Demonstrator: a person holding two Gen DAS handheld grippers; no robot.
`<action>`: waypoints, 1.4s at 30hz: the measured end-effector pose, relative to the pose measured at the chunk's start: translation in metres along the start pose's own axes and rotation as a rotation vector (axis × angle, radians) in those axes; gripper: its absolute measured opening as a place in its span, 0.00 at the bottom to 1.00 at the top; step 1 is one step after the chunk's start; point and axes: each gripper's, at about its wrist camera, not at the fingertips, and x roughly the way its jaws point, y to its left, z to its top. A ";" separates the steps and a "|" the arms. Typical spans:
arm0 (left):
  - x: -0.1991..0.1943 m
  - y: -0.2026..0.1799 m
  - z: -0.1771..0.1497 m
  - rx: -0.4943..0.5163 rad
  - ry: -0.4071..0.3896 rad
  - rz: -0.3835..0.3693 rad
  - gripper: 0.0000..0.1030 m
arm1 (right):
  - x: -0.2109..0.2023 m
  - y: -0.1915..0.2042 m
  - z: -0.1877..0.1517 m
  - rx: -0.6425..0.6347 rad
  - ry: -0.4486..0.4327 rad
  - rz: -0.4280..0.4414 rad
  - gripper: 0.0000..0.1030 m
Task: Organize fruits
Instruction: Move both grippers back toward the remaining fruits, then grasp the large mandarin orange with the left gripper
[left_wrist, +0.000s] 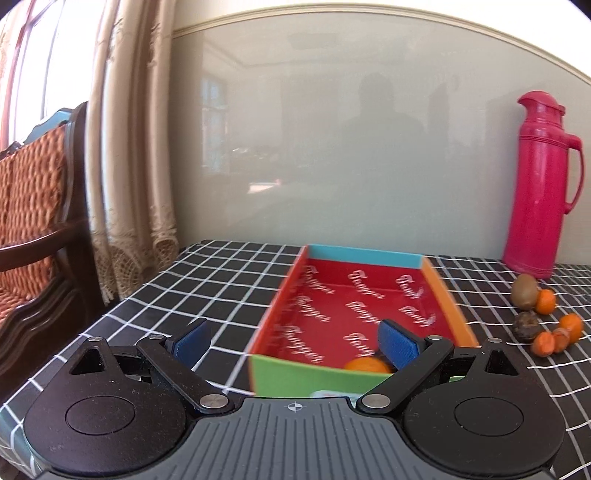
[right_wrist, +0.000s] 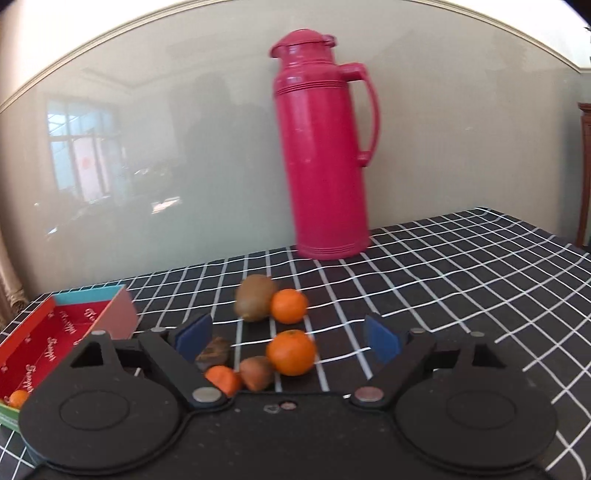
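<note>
The right claw (right_wrist: 288, 338) gapes empty over the loose fruits on the bench (right_wrist: 461, 266), the nearest tangerine (right_wrist: 291, 352) dead ahead between its fingers; the left claw (left_wrist: 291, 338), also open, faces the box (left_wrist: 447, 306), well left of the pile

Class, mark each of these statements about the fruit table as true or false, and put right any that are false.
1. The thermos is blue. False: it is pink.
2. An orange already lies in the red-lined box. True.
3. The right gripper is clamped on a kiwi. False: its jaws stand open and hold nothing; the fruit lies on the cloth beyond them.
4. A kiwi sits touching an orange on the checked tablecloth. True.
5. The left gripper carries an orange. False: its jaws are open and empty.
</note>
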 end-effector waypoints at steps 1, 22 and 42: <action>-0.001 -0.007 0.001 0.006 -0.006 -0.012 0.93 | -0.001 -0.005 0.000 0.003 -0.004 -0.006 0.87; 0.000 -0.150 -0.009 0.116 0.020 -0.318 0.93 | -0.018 -0.098 -0.001 0.017 -0.019 -0.169 0.87; 0.022 -0.273 -0.009 0.258 0.018 -0.474 0.93 | 0.000 -0.147 0.007 0.060 -0.026 -0.315 0.87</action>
